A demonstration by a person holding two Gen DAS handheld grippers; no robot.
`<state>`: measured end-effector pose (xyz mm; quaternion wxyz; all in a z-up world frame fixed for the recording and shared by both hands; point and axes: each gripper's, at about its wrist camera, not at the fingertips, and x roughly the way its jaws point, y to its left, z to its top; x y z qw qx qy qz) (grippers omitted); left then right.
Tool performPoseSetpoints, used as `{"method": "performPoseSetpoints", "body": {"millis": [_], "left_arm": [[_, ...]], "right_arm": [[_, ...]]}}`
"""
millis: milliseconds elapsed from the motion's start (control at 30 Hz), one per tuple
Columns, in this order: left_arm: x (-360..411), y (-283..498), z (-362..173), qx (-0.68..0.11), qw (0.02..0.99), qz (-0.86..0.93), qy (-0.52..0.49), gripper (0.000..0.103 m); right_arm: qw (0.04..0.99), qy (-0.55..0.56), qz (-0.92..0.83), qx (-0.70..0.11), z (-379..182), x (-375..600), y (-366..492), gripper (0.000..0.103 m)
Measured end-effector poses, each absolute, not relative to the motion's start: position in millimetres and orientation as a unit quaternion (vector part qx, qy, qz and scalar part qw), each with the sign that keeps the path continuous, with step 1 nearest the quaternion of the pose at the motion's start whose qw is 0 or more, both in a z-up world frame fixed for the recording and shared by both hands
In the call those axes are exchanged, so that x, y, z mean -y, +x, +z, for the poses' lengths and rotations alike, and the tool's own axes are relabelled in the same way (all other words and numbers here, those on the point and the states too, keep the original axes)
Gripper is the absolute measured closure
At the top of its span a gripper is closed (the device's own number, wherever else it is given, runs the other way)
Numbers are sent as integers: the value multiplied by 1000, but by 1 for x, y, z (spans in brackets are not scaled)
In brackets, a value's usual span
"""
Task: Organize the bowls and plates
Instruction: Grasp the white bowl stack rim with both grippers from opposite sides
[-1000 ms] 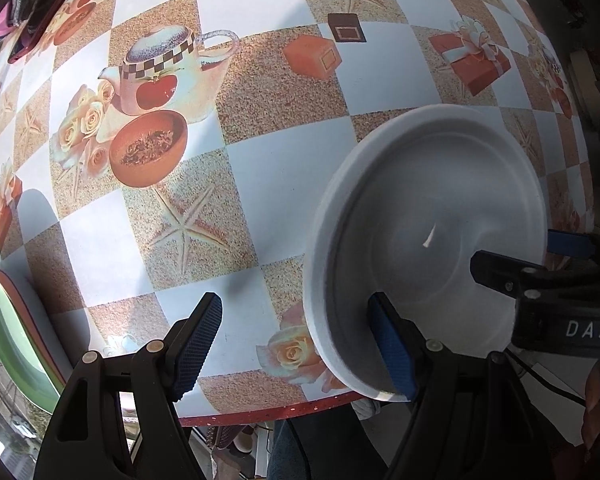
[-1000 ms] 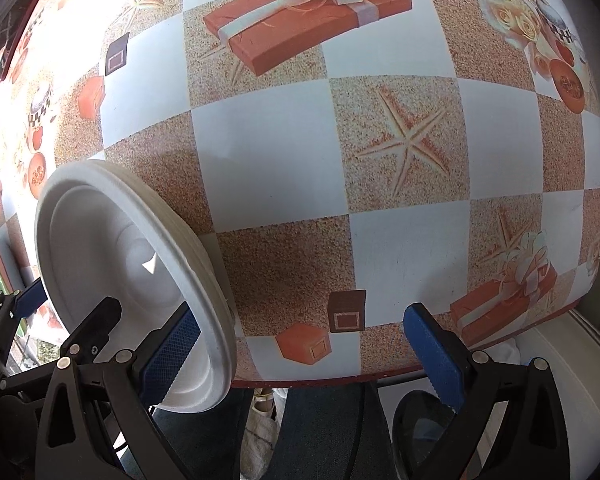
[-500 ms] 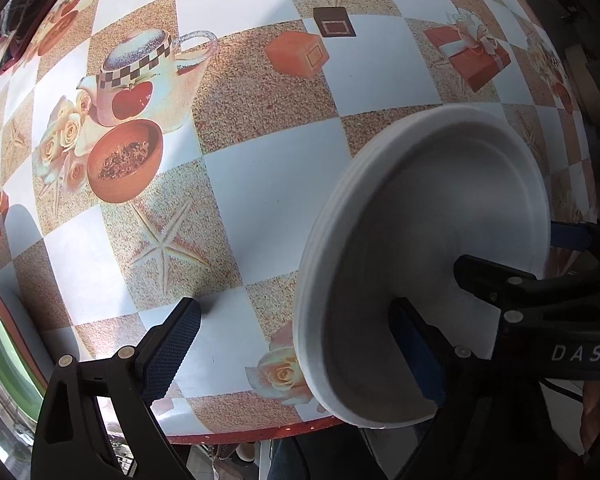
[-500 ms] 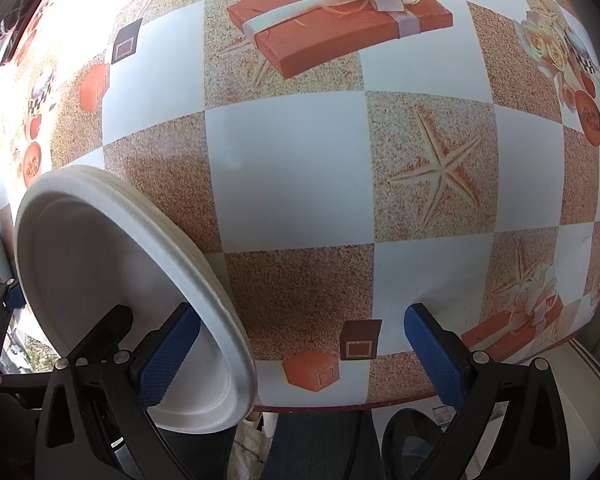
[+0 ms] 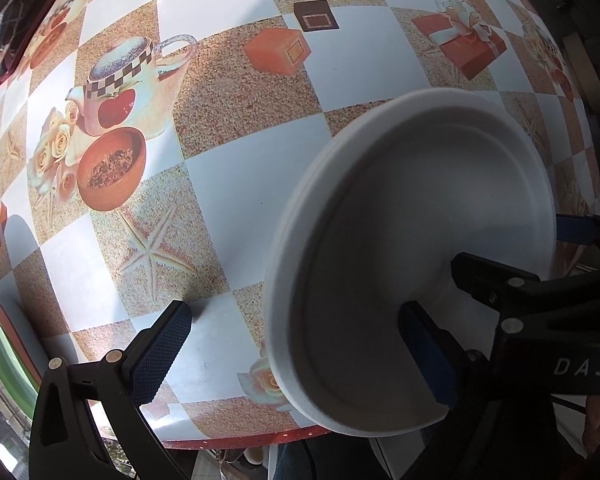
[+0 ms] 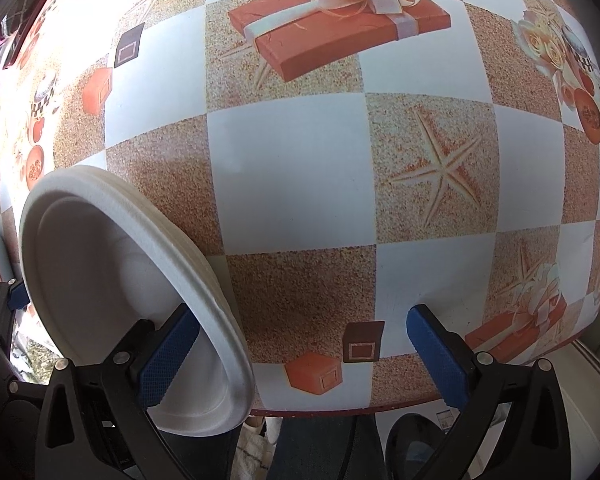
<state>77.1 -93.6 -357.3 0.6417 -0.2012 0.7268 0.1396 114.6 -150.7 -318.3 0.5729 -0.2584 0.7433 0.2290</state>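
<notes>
Left tongs (image 5: 296,356) spread wide, jaws just opened further, straddling the near rim of the white plate (image 5: 420,248) without pressing it: one blue pad over bare tabletop (image 5: 252,168), the other inside the plate's well. Plate at the near edge of the patterned tabletop, overhanging slightly, apparently stacked on a second rim. Right tongs (image 6: 300,354) also spread, left pad inside the plate, right pad over the tabletop, gripping nothing.
</notes>
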Motion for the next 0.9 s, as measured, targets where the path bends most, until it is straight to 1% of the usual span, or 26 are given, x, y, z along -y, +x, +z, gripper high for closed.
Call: {"method": "performPoseSetpoints", "body": {"millis": [200,300,467,567,600,633,667,700,733,767,833,867,900], "left_arm": [[88,76,-352,-730,629,154,-220,0],[83,72,-345,-719,639,170,-213,6],[84,77,-343,-717,648,168,-193,11],[86,78,-342,-711,655,155,-205,21],[85,78,-341,-707,657,146,-215,28],[87,79,-340,-705,660,141,-218,33],[89,81,-339,-703,664,135,-214,36],[92,82,-337,-702,669,127,-210,44],[95,83,-335,-699,674,115,-208,57],[98,85,-335,-699,676,106,-208,62],[100,87,-334,-699,677,106,-205,62],[99,87,-335,-698,677,104,-210,62],[101,88,-333,-697,678,105,-211,63]], "right_arm": [[582,-257,232,-736,-313,150,110,0],[584,-255,233,-735,-311,152,108,0],[585,-253,233,-734,-309,154,107,0],[583,-255,232,-736,-309,153,107,0],[580,-256,231,-738,-310,153,108,0],[578,-255,228,-741,-310,152,108,0],[574,-255,225,-745,-312,150,109,0],[570,-257,223,-748,-313,148,109,0],[567,-258,222,-750,-313,147,108,1],[566,-260,224,-750,-312,146,106,2],[566,-265,231,-746,-308,141,102,13],[566,-267,236,-743,-306,138,100,16],[566,-267,241,-741,-304,135,98,24]]}}
